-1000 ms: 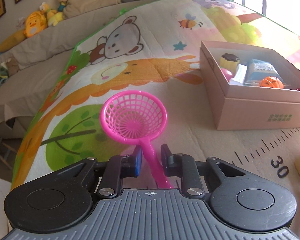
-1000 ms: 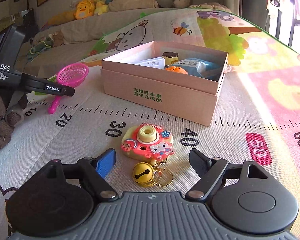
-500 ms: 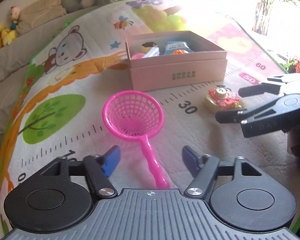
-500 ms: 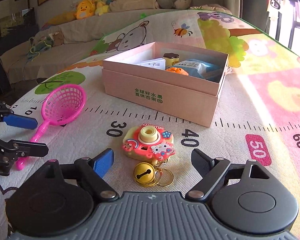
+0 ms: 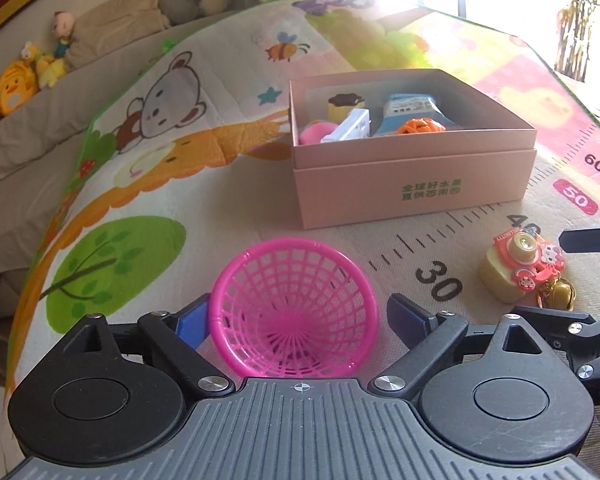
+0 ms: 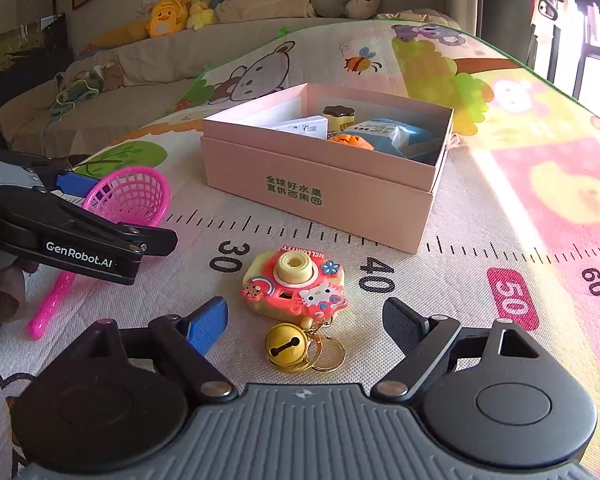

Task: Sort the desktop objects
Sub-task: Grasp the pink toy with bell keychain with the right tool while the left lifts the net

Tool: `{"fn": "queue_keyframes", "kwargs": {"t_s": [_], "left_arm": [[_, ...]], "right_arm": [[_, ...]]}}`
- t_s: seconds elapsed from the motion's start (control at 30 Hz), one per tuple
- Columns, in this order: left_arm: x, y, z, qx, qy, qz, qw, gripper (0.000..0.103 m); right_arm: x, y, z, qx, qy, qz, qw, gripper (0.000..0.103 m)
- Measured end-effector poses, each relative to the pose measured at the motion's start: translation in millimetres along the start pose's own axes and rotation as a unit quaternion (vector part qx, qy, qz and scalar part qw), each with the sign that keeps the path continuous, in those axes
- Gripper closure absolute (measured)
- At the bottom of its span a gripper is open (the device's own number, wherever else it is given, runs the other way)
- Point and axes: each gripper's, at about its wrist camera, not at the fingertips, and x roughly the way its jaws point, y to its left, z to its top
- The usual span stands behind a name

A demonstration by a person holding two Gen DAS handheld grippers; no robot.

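A pink toy net [image 5: 294,308] lies on the play mat, its basket between the open fingers of my left gripper [image 5: 296,318]; it also shows in the right wrist view [image 6: 130,196], with the left gripper [image 6: 112,212] around its basket. A toy camera keychain [image 6: 296,286] with a gold bell [image 6: 284,346] lies just ahead of my open, empty right gripper [image 6: 304,326]; it shows in the left wrist view [image 5: 520,264] too. An open pink box [image 6: 320,184] behind holds several small items.
The play mat [image 6: 500,208] with a printed ruler covers the surface. A sofa with plush toys [image 6: 168,16] stands behind. The mat's far edge drops off at the left [image 5: 40,240]. The box also shows in the left wrist view [image 5: 412,192].
My left gripper let go of the net's handle, opened wide, then moved forward so its fingers now flank the basket. The right gripper has barely moved.
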Motion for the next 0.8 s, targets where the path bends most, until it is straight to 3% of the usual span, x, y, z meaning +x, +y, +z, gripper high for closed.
{"fn": "queue_keyframes", "kwargs": {"t_s": [0.23, 0.3, 0.37, 0.5, 0.6, 0.67, 0.8], "left_arm": [[-15, 0, -9, 0.013, -0.004, -0.023, 0.9996, 0.015], [-22, 0, -13, 0.014, -0.003, -0.033, 0.9994, 0.015], [-30, 1, -14, 0.018, -0.004, -0.038, 0.9991, 0.015], [-58, 6, -1, 0.029, -0.032, -0.048, 0.9979, 0.015], [-84, 11, 27, 0.042, -0.085, -0.044, 0.9945, 0.015], [-98, 11, 52, 0.052, -0.130, -0.037, 0.9895, 0.015], [-99, 1, 104, 0.077, -0.189, -0.034, 0.9783, 0.015]], "right_arm": [[4, 4, 7, -0.009, -0.001, 0.011, 1.000, 0.018], [7, 3, 9, -0.006, 0.007, 0.017, 1.000, 0.025], [8, 2, 12, -0.005, 0.016, 0.017, 1.000, 0.047], [-14, -8, 27, 0.000, 0.020, 0.044, 0.999, 0.047], [-53, -21, 52, -0.003, -0.023, 0.056, 0.998, 0.047], [-86, -36, 79, 0.008, -0.075, 0.052, 0.996, 0.047], [-136, -57, 116, 0.029, -0.159, 0.059, 0.985, 0.047]]}}
